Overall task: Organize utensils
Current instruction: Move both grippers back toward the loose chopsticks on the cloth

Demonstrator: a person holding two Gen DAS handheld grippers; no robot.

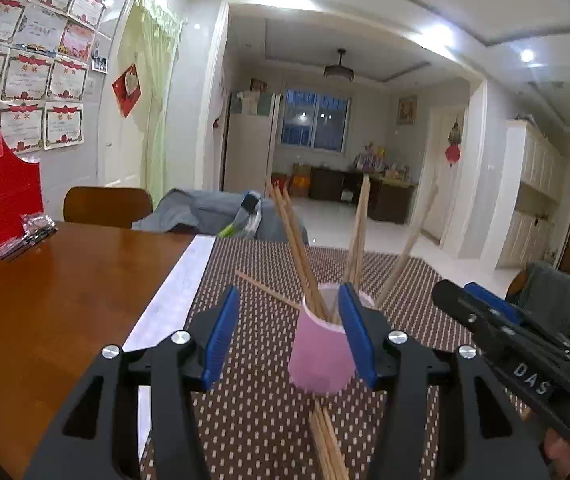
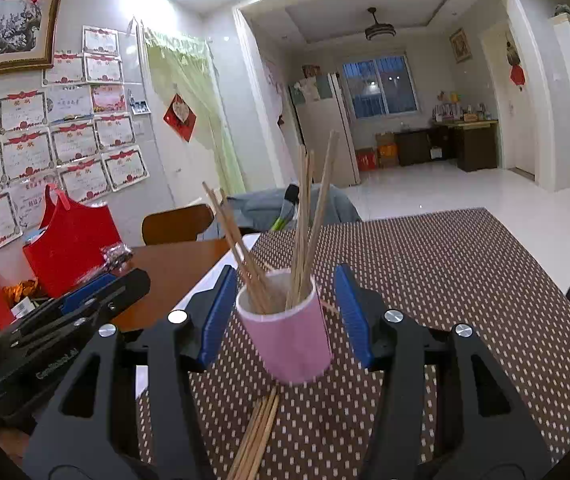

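Loose chopsticks (image 2: 259,436) run out of frame below cup (image 2: 291,344).

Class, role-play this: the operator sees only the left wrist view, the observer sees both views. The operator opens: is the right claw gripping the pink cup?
Observer: No. The right claw is open. The pink cup stands between its pads with a gap on each side.
Operator: What lies in front of the red bag?
Observer: An orange wrapper, crumpled, lies low beside the red bag.
Operator: Anything above the certificates?
Observer: A gold-framed picture of flowering branches hangs above the certificates.
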